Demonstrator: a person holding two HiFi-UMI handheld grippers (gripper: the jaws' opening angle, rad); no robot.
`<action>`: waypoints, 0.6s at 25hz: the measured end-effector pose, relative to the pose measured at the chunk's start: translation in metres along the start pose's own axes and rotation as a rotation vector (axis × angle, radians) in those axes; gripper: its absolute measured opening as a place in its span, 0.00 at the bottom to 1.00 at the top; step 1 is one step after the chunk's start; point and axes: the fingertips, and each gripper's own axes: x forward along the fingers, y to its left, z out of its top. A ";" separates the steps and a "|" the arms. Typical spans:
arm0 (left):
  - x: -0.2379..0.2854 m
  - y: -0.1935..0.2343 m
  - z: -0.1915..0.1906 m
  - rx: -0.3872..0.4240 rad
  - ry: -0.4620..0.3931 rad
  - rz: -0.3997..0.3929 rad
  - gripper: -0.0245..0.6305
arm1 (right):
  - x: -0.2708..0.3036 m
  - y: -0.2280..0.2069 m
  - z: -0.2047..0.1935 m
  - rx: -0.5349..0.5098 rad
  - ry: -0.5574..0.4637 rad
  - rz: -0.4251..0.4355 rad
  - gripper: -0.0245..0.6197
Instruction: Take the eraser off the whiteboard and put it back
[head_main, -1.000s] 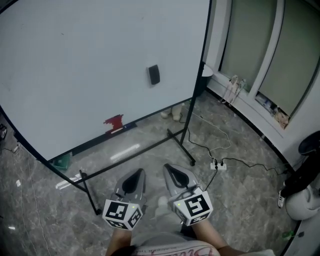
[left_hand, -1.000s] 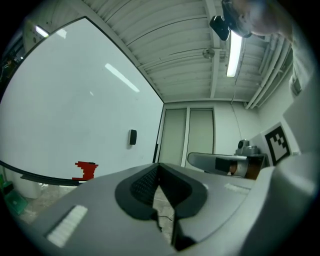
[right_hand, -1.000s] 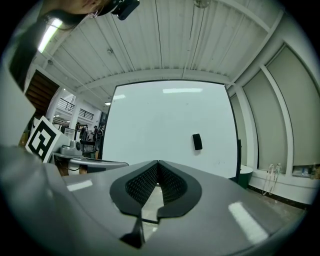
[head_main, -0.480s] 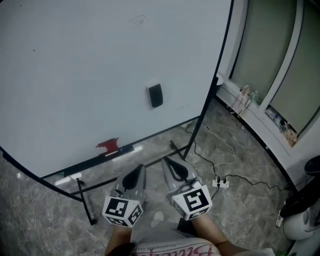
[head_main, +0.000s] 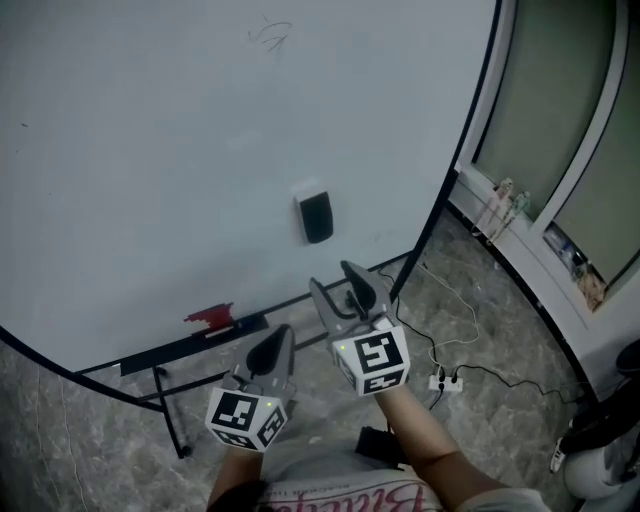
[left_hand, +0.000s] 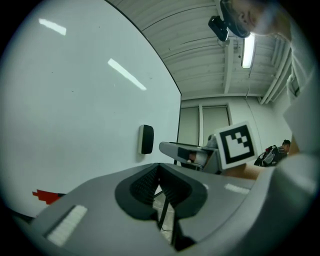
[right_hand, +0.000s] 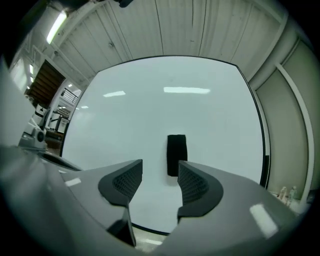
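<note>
Head view. The whiteboard (head_main: 150, 150) fills the upper left of the frame. It stands on a dark frame over a grey marbled floor (head_main: 500, 330).

The eraser (head_main: 316, 217) is black and upright. It sits flat on the board face in the lower right part of the board, well inside the edge. A faint scribble (head_main: 270, 35) lies far off at 12 o'clock from it. A red patch (head_main: 210, 317) sits low on the board at 8 o'clock from the eraser, just above the dark ledge (head_main: 190, 347). I cannot tell whether it is ink or an object.

The right gripper (head_main: 335, 280) is held level, pointing at the board. The eraser is at about 11 o'clock from its tips, near but apart.
- Right gripper view: the jaws are wide and opening.
- Nothing is between the pads (right_hand: 192, 182).
- The eraser shows beyond the gap on the board, just above the right-hand jaw, not touched.

The left gripper (head_main: 280, 335) is at 7 o'clock from the right one, lower in the frame and further back from the board.
- Left gripper view: its jaws are drawn together to a narrow V, nothing held. Only a sliver of floor shows through.
- In this view the eraser is at 12 o'clock from the jaws, well apart. The right gripper's marker cube (left_hand: 235, 144) is at 2 o'clock.

A white power strip (head_main: 445, 380) lies on the floor at 3 o'clock from the right gripper's cube.
</note>
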 end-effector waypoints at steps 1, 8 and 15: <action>0.004 0.003 0.000 0.000 0.003 -0.002 0.04 | 0.013 -0.008 0.000 -0.002 0.001 -0.016 0.36; 0.025 0.021 0.005 -0.001 0.021 -0.035 0.04 | 0.083 -0.040 0.013 -0.024 0.029 -0.077 0.45; 0.023 0.030 0.012 0.003 0.019 -0.056 0.04 | 0.095 -0.048 0.014 -0.020 0.031 -0.123 0.39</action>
